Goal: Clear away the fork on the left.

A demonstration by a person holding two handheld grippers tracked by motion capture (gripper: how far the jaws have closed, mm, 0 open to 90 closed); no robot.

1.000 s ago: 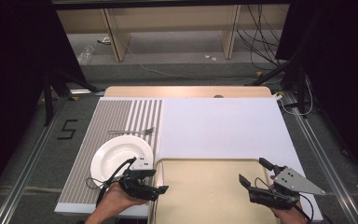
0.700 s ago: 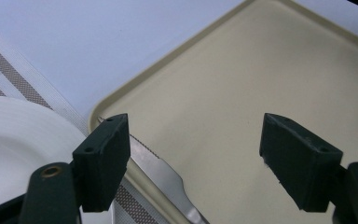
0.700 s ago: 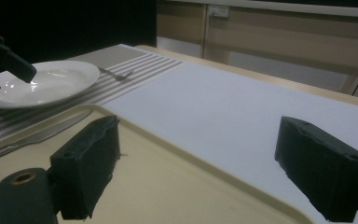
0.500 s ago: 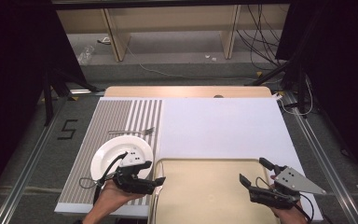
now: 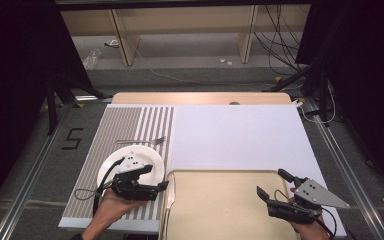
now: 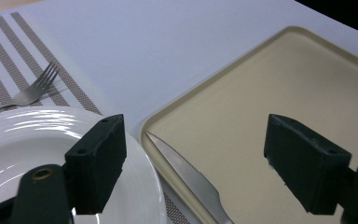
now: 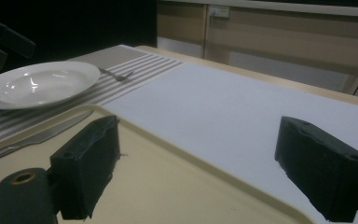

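My left gripper (image 5: 161, 186) hovers over the near rim of a white plate (image 5: 130, 159) on the striped mat and points right toward the tray. Its jaws have just been opening, and nothing is between them (image 6: 196, 130). A knife (image 6: 193, 179) lies below them on the left edge of the beige tray (image 6: 284, 84), blade tip near the tray's corner. A fork (image 5: 141, 141) rests on the mat beyond the plate. My right gripper (image 5: 273, 184) is open and empty over the tray's right part (image 7: 168, 186). From there the plate (image 7: 39, 84) and the knife (image 7: 37, 136) lie off to the left.
A grey-and-white striped placemat (image 5: 125, 122) covers the table's left part and a plain white sheet (image 5: 240, 135) the right. The wooden table edge (image 5: 200, 97) runs along the far side. Cables and stand legs lie on the floor beyond.
The left gripper has moved away from the near table edge, toward the plate, and its jaws have spread a little. The right gripper has stayed put.
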